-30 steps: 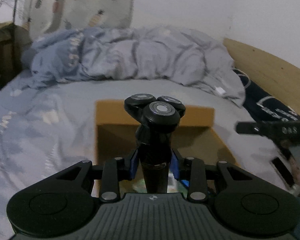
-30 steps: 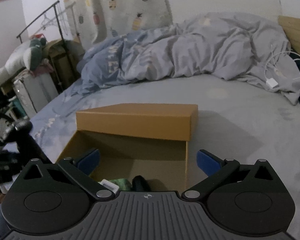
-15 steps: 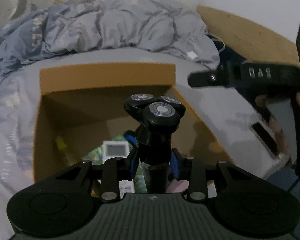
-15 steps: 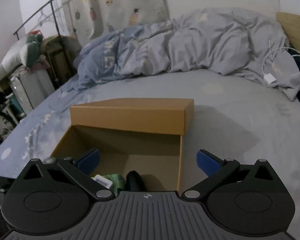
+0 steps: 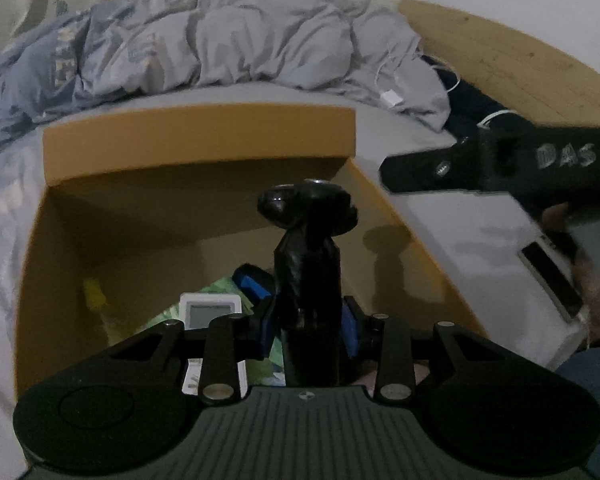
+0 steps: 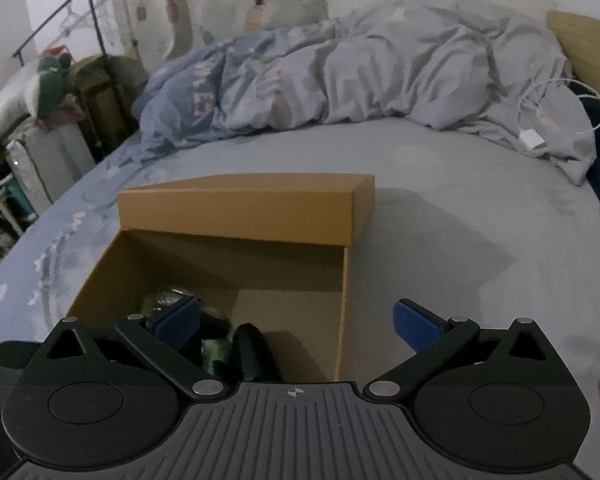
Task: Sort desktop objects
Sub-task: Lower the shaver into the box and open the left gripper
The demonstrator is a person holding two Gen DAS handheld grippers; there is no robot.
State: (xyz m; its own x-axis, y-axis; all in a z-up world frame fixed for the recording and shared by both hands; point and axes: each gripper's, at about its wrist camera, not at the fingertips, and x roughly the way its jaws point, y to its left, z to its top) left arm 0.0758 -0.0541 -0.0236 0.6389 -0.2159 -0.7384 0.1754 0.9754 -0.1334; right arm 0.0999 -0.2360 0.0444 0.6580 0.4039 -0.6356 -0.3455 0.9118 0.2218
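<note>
Bedroom, grey-blue bed sheet [image 5: 452, 216] as work surface, rumpled duvet [image 5: 236, 48] behind, wooden headboard [image 5: 512, 64] at right.

Left wrist view: my left gripper [image 5: 309, 330] is clamped on the black electric shaver [image 5: 308, 280], blue pads pressing both sides of its handle, three-head end pointing up and away from me. The shaver hangs over the open cardboard box [image 5: 196, 144], gripper pitched steeply down into it. On the box floor, just beside and under my fingers: a white thermometer display [image 5: 210, 312], a blue object [image 5: 252, 284], green patterned packaging [image 5: 204, 292], something yellow [image 5: 94, 294] by the left wall. The box's right wall is close to the shaver; more free room toward the left wall and far wall. My right gripper [image 5: 396, 172] pokes in from the right edge above the sheet, outside the box. A phone-like slab [image 5: 552, 276] lies on the sheet under it, with a hand blurred beside it.

Right wrist view: same bed, clothes rack [image 6: 60, 24] and clutter at left, white charger and cable [image 6: 534, 136] on the duvet. My right gripper [image 6: 296, 320] is spread wide, nothing between the blue pads, left pad over the box interior, right pad over bare sheet outside the box [image 6: 244, 208] wall. The shaver [image 6: 172, 298] heads show dimly inside the box, behind the left pad. Open sheet to the right is roomy.
</note>
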